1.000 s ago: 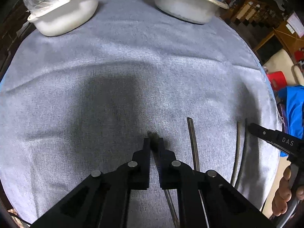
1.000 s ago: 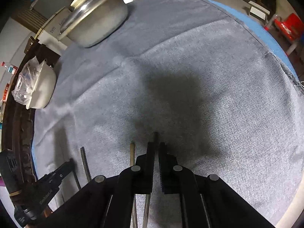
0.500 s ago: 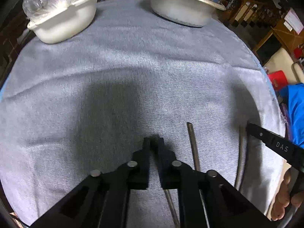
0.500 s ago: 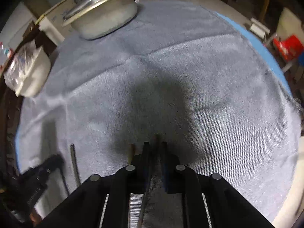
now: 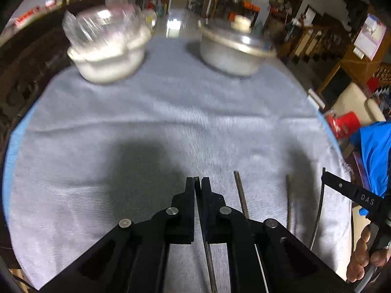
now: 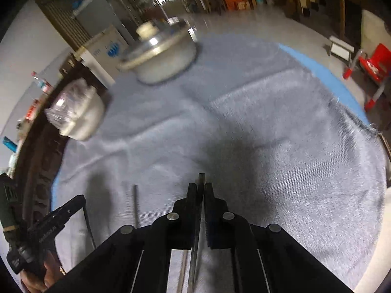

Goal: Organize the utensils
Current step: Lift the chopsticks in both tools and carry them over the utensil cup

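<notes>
Left gripper [image 5: 198, 183]: jaws closed on a thin chopstick [image 5: 207, 256], pinched between the pads, with its length running back under the gripper toward 6 o'clock

Right gripper [image 6: 200, 188]: jaws closed on a second chopstick [image 6: 201, 178], tip poking just past the fingertips toward 12 o'clock. Seen in the left wrist view at 3 o'clock, held by a hand [image 5: 366, 256] close to the table's near rim

On the grey cloth [image 5: 171, 122], just to 3 o'clock of the left gripper: a loose chopstick [image 5: 240, 195] lying flat, and further toward 3 o'clock another loose stick [image 5: 289, 200], roughly parallel and apart. Both between the two grippers

At the far edge, in the left wrist view: white bowl [image 5: 107, 56] at 11 o'clock, topped with crumpled clear plastic, and a lidded metal pot [image 5: 234, 51] at 1 o'clock, well apart from each other, blurred

Wide bare stretch of cloth from the fingertips up to those two vessels, nothing lying there but shadow and a few soft creases

Blue table rim [image 5: 14, 146] showing past the cloth at 9 o'clock in the left wrist view. In the right wrist view, a frayed cloth edge [image 6: 361, 122] at 3 o'clock with blue beyond, then open floor
</notes>
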Demonstrator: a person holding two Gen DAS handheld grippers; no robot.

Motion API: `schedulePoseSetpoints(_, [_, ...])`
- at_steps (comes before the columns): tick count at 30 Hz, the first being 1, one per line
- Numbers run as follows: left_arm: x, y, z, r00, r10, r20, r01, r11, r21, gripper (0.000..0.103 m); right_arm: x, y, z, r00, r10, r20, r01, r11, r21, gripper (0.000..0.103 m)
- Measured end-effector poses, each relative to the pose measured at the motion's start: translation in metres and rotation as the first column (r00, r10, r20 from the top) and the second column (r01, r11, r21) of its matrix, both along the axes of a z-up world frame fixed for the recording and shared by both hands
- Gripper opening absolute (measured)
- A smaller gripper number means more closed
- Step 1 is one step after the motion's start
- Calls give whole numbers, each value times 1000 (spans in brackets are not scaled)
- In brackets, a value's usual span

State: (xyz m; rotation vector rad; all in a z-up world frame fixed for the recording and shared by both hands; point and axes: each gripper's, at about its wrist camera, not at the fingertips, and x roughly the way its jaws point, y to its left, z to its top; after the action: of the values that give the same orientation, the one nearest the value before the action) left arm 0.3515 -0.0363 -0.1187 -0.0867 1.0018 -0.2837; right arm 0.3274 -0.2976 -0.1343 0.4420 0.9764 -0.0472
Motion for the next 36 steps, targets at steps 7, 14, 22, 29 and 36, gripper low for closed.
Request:
schedulePoseSetpoints(7, [-40,41,50,983,94,155,-89,995,-39,5,-58,11,54,977,20,211,-10,999,-45,6])
schedulePoseSetpoints(14, [-96,70,92,931,169,322,-154,985,-74,5,-114,26,96,927,33,373,3,995,-95,6])
schedulePoseSetpoints(22, [-160,89,123,860,246,446,-218,969,-114,4,-173,37,135,861,35,508,39,990,-133,6])
schedulePoseSetpoints(29, [-198,102,139,818,299,491,-242,954,-177,4,-215,42,164,805,29,592,65,988,-137,6])
schedulePoseSetpoints(36, [-227,106,156,799,300,521,-225,953,-204,4,-246,51,183,772,50,634,49,989,-137,6])
